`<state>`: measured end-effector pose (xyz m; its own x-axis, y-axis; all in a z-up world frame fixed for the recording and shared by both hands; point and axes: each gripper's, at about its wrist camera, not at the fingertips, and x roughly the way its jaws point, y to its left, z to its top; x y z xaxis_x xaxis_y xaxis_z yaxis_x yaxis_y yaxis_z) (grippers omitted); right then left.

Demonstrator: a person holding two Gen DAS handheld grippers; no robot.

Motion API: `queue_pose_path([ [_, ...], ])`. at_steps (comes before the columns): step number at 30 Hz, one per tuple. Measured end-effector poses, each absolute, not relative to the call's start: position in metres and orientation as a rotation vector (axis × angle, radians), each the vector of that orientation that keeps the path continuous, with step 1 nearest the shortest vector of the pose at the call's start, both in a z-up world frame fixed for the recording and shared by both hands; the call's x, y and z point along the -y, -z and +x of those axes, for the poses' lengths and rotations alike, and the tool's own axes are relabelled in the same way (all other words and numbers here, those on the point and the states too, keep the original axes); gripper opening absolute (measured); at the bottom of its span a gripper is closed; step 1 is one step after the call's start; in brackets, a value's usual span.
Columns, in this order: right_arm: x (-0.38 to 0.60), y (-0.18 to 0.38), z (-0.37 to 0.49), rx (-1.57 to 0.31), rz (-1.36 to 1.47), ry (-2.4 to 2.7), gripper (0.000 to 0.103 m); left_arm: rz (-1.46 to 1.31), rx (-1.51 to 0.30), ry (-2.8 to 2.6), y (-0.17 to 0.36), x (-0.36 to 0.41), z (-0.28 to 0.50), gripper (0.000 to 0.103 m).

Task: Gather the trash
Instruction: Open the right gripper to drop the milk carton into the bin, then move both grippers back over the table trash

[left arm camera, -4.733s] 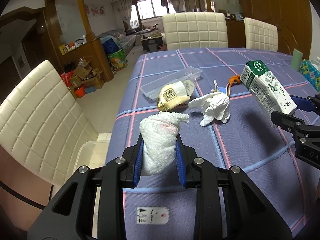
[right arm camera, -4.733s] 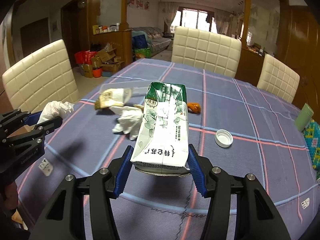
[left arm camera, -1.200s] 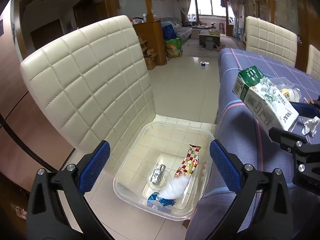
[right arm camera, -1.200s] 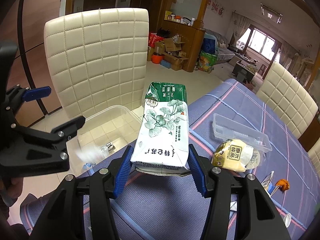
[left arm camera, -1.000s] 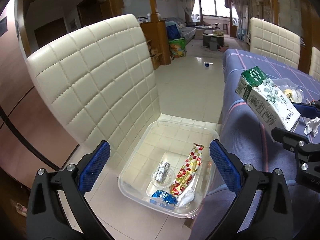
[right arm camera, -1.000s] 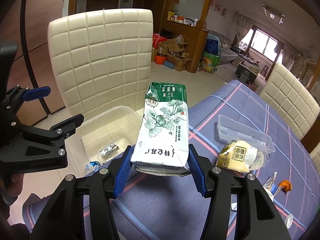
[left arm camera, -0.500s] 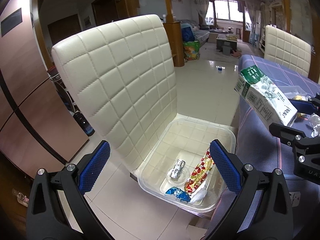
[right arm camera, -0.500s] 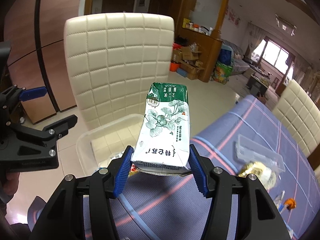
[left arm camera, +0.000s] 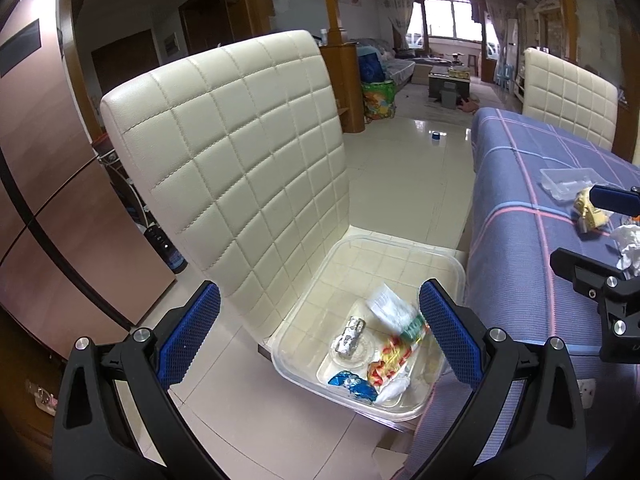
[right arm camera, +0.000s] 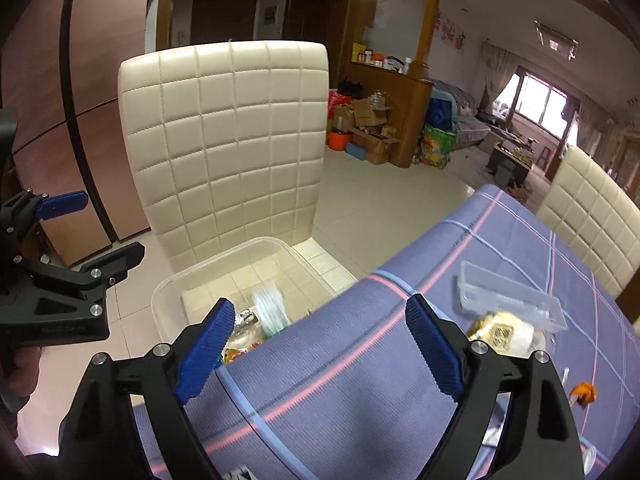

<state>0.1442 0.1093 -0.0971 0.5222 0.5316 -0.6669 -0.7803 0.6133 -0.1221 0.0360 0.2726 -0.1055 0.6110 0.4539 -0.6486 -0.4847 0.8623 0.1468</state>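
Note:
A clear plastic bin (left arm camera: 400, 242) sits on the seat of a cream quilted chair (left arm camera: 240, 152). Inside lie a foil piece (left arm camera: 350, 330), a red-and-white wrapper (left arm camera: 390, 356), a blue wrapper (left arm camera: 352, 382) and white tissue. The green-and-white milk carton (right arm camera: 270, 310) appears blurred, dropping into the bin (right arm camera: 224, 256); the left wrist view shows the carton (left arm camera: 390, 308) among the trash. My right gripper (right arm camera: 320, 344) hangs over the table edge; its jaws are opening with nothing between them. My left gripper (left arm camera: 320, 336) is open and empty above the bin's near side.
On the blue checked tablecloth (right arm camera: 360, 380) lie a clear plastic tray (right arm camera: 508, 296), a yellow packet (right arm camera: 500, 334), an orange scrap (right arm camera: 582, 392) and a crumpled tissue (left arm camera: 628, 240). A second cream chair (right arm camera: 596, 208) stands behind the table. Tiled floor surrounds the near chair.
My right gripper has spread its jaws and let go of the milk carton, which has fallen toward the bin. My left gripper stays open.

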Motion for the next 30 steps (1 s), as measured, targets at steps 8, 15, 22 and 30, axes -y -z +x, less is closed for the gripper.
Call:
queue_pose_path([
  [8, -0.074, 0.085, 0.130, -0.605, -0.410, -0.774, 0.085, -0.019, -0.718, -0.473, 0.095, -0.242, 0.038, 0.098],
  [15, -0.029, 0.082, 0.122, -0.613, -0.391, -0.676, 0.085, 0.023, -0.711, -0.383, 0.088, -0.198, 0.044, 0.099],
  [22, 0.042, 0.086, 0.130, -0.659, -0.323, -0.515, 0.085, 0.037, -0.721, -0.272, 0.086, -0.150, 0.057, 0.099],
  [30, 0.131, 0.090, 0.147, -0.714, -0.202, -0.368, 0.085, 0.063, -0.732, -0.141, 0.085, -0.091, 0.080, 0.099],
])
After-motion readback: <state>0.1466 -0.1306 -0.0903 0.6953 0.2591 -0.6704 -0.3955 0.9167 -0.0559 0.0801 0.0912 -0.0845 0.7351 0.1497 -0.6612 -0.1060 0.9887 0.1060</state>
